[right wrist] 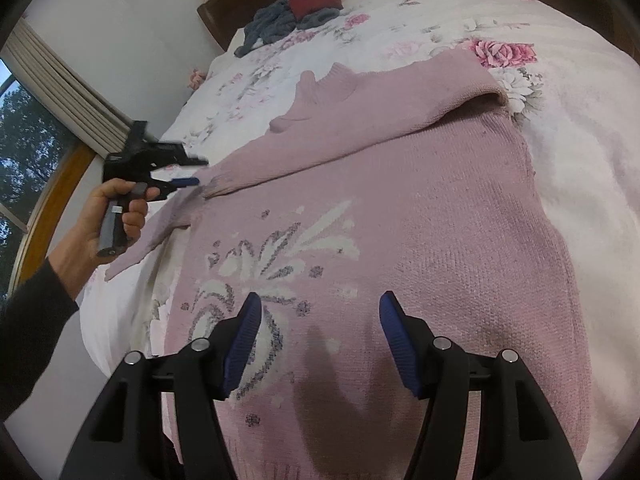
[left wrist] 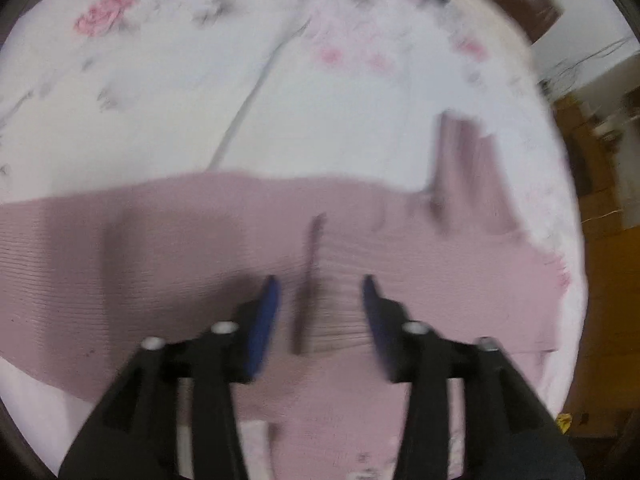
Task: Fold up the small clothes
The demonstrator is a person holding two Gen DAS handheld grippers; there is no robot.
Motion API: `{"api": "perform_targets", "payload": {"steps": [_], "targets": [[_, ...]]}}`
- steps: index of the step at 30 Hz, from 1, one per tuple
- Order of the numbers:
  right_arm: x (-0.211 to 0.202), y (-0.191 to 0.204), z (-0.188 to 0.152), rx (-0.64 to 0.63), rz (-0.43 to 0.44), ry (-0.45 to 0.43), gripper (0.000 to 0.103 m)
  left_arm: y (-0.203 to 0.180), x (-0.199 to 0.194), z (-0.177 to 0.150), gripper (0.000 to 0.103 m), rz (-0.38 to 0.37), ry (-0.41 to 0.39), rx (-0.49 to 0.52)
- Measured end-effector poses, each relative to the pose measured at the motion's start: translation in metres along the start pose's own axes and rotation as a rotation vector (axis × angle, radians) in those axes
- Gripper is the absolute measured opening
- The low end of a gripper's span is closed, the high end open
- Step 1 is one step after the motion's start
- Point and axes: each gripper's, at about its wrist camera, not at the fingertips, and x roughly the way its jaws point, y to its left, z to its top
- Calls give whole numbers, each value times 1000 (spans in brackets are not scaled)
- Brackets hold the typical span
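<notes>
A pink knitted sweater [right wrist: 420, 220] with a white leaf pattern lies flat on the flowered bedsheet [right wrist: 580, 160]. One sleeve [right wrist: 360, 120] is folded across its chest, and the cuff [right wrist: 212, 188] ends at the left side. A hand holds my left gripper [right wrist: 196, 172] right beside that cuff, jaws apart. In the blurred left wrist view, the left gripper [left wrist: 320, 300] is open just above the pink knit [left wrist: 160, 260], with a dark fabric edge [left wrist: 308, 280] between its fingers. My right gripper [right wrist: 320, 320] hovers open over the sweater's lower body, holding nothing.
A heap of grey and red clothes [right wrist: 296, 12] lies at the far end of the bed by the wooden headboard [right wrist: 224, 4]. The bed's edge [right wrist: 120, 320] drops off on the left, towards a window [right wrist: 24, 152] and a wall. Wooden furniture [left wrist: 600, 280] stands beyond the bed.
</notes>
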Motion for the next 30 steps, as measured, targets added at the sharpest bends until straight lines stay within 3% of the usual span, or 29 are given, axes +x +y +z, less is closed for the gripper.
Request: {"api": "perform_targets", "payload": {"steps": [2,4,7,8,11,13,14,15,18,22,28,30], "targets": [[2,2,-1,6,6,4,63,-12,1,-7,46,-116,13,3],[3,5,-1,11,15,12,63,-24,21,-17,47,-233,81,3],[-1,15,-4,-5,20,19,63,-26,54,-25,45,-139,126,9],[-2,18,-5,-11,20,21,63,-21,63,-26,37,-111,130,3],[-8,25,-10,-39,18,25,63,-12,65,-30,34,-137,130,-39],[-12,26,-12,-51,14,28,64,-3,50,-34,38,-144,123,-46],[-14,27,-13,-52,14,29,64,3,38,-37,44,-142,111,-44],[-16,29,-13,-55,15,29,64,10,27,-42,57,-145,95,-48],[-22,36,-15,-64,27,19,66,61,-34,-54,88,-118,-38,-96],[-20,55,-21,-100,48,35,67,145,-103,-64,89,-77,-140,-229],[-7,84,-26,-149,67,74,68,320,-214,-104,89,-99,-388,-581],[-3,92,-27,-162,67,84,68,362,-225,-116,88,-79,-406,-667]]}}
